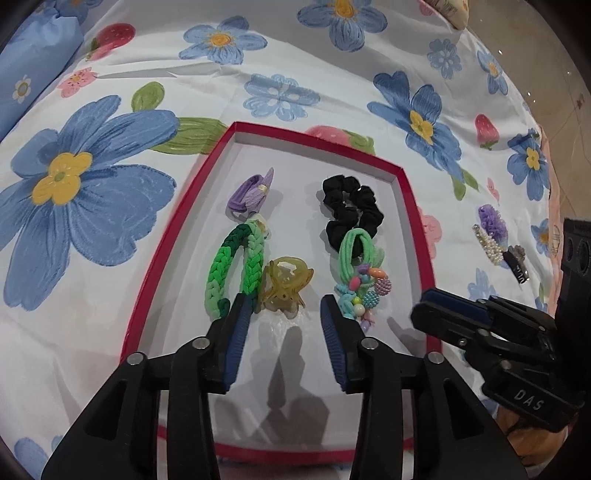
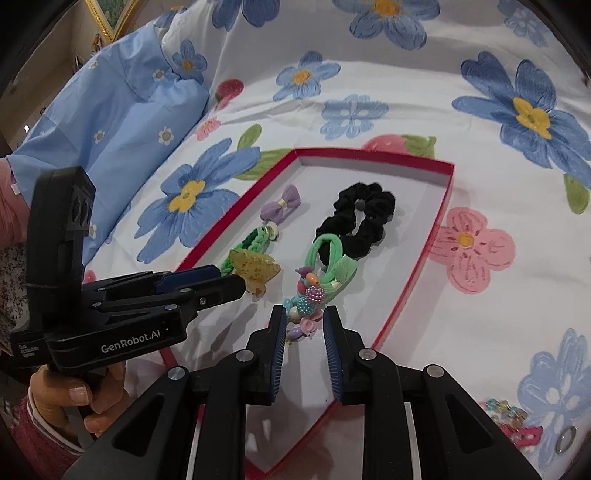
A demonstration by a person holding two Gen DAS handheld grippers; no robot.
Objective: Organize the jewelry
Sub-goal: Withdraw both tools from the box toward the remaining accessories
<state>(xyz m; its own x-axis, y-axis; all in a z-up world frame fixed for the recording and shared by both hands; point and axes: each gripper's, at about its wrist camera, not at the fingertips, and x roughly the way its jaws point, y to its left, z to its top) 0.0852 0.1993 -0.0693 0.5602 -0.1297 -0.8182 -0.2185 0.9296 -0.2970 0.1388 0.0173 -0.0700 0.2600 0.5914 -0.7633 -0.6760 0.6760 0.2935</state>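
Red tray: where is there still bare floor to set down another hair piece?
In the red tray, the far end beyond the purple bow tie and black scrunchie is bare, and so is the near end below the yellow claw clip. The middle is crowded: green braided band, claw clip and beaded green tie lie close together.

Floral bedsheet (image 1: 110, 332); blue pillow (image 2: 110, 122); gilt picture frame (image 2: 110, 18)
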